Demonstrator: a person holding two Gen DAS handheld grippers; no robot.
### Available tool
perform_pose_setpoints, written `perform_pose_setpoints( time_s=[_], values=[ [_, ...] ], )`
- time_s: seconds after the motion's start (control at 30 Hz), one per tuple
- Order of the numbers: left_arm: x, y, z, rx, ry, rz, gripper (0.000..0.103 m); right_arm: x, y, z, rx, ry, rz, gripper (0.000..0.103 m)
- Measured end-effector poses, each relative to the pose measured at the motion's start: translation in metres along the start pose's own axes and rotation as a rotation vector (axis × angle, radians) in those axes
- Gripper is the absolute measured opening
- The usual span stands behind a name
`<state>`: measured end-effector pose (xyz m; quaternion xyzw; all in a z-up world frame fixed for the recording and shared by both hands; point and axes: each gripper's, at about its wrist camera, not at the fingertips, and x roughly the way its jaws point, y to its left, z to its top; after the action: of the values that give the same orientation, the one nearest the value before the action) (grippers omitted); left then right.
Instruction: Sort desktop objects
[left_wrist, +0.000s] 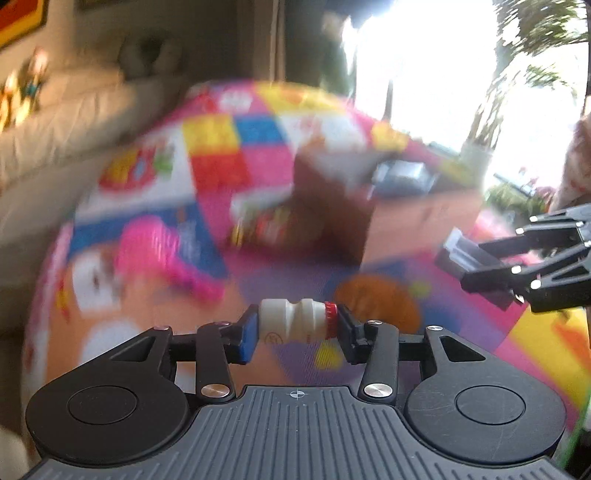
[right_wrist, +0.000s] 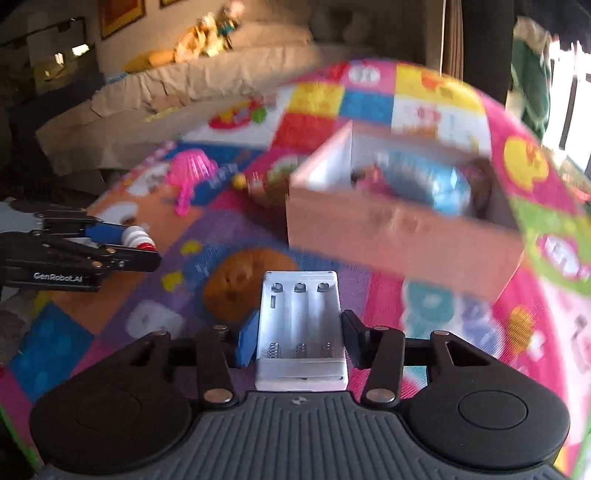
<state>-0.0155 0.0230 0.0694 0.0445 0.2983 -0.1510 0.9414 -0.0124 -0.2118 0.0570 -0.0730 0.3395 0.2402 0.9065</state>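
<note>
My left gripper (left_wrist: 297, 328) is shut on a small white bottle with a red cap (left_wrist: 295, 324), held sideways above the colourful play mat (left_wrist: 177, 310); it also shows at the left of the right wrist view (right_wrist: 137, 239). My right gripper (right_wrist: 300, 334) is shut on a white battery charger (right_wrist: 301, 328) with empty slots, held above the mat; that gripper shows at the right of the left wrist view (left_wrist: 465, 258). A cardboard box (right_wrist: 399, 229) with a blue item inside sits ahead on the mat; it is blurred in the left wrist view (left_wrist: 417, 221).
A pink toy (right_wrist: 190, 170) lies at the mat's left and shows in the left wrist view (left_wrist: 162, 247). A brown round object (right_wrist: 236, 288) lies just ahead of the right gripper. Small toys (right_wrist: 258, 182) sit left of the box. A sofa (right_wrist: 207, 81) stands behind.
</note>
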Motion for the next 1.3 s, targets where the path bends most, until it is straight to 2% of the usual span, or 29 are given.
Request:
perform_pose_setpoints(
  time_s=[0.13,0.23,0.37,0.43,0.47,0.6,0.73,0.87,1.03,1.07,1.1,1.17,1.3],
  values=[
    [-0.019,-0.019,0.05,0.094,-0.144,-0.028,0.048,-0.058,-0.006,0.038,-0.038,-0.191,-0.05,0.047],
    [-0.008,-0.04,0.082,0.153,-0.212,-0.049,0.048,-0.093,-0.017,0.067,-0.047,-0.3,-0.088,0.047],
    [0.038,-0.067,0.109,0.17,-0.203,-0.093,0.048,-0.11,-0.045,0.095,0.004,-0.359,-0.121,0.047],
    [0.066,-0.073,0.116,0.139,-0.192,-0.108,0.051,-0.109,-0.061,0.104,0.037,-0.374,-0.153,0.047],
    [0.077,-0.072,0.117,0.112,-0.174,-0.116,0.055,-0.108,-0.068,0.107,0.052,-0.377,-0.167,0.047],
    [0.085,-0.049,0.096,0.011,-0.125,-0.124,0.082,-0.088,-0.094,0.114,0.12,-0.347,-0.206,0.047],
    [0.071,-0.027,0.056,0.013,-0.092,-0.066,0.086,-0.049,-0.118,0.115,0.164,-0.258,-0.208,0.047],
    [0.06,0.0,0.031,-0.062,-0.051,-0.025,0.092,0.003,-0.131,0.13,0.228,-0.175,-0.162,0.047],
    [0.05,0.03,0.01,-0.129,-0.005,0.034,0.096,0.079,-0.147,0.152,0.419,-0.053,-0.112,0.048],
    [0.049,0.035,0.007,-0.136,0.004,0.049,0.097,0.088,-0.15,0.153,0.45,-0.036,-0.114,0.053],
    [0.046,0.04,0.001,-0.14,0.013,0.065,0.097,0.094,-0.151,0.153,0.476,-0.028,-0.117,0.057],
    [0.042,0.051,-0.01,-0.15,0.033,0.107,0.098,0.096,-0.149,0.152,0.497,-0.033,-0.123,0.058],
    [0.038,0.067,-0.024,-0.177,0.039,0.197,0.1,0.09,-0.136,0.15,0.463,-0.034,-0.142,0.064]
  ],
)
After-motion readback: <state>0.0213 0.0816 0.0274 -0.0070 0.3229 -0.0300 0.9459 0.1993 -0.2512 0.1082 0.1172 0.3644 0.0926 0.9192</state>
